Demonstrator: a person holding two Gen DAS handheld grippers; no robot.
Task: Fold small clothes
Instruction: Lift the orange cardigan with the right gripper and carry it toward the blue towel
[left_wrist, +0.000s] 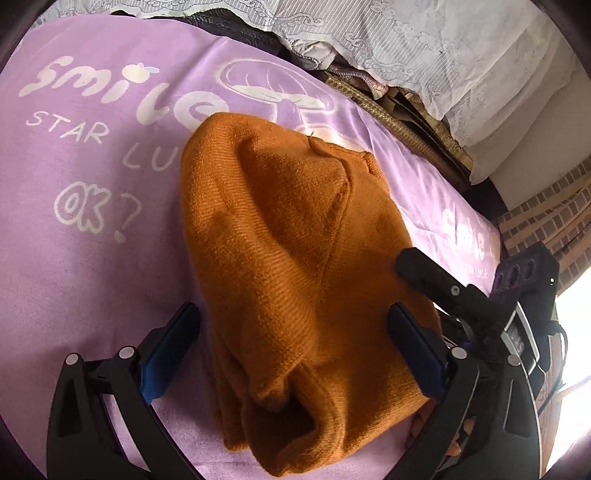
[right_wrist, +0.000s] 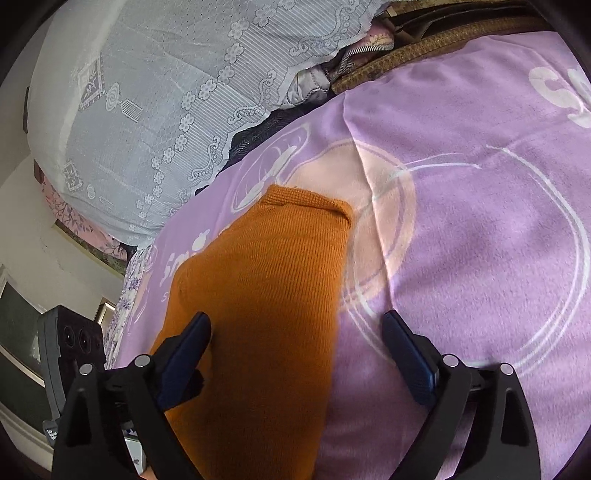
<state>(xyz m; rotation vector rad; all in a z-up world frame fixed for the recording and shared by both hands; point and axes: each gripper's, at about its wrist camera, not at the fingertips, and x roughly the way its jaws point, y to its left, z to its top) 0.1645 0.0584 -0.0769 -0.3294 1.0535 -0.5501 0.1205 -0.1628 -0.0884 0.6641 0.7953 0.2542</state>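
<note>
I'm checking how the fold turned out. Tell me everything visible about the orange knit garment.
The orange knit garment is a rust-orange, fine-ribbed knit, folded into a thick, rumpled bundle on the purple printed blanket. A stitched seam runs diagonally across its top layer, and a rolled, tube-like opening shows at the near end. It sits between the open fingers of the left gripper; the right gripper, also open, hovers over its edge. Neither visibly clamps it.
</note>
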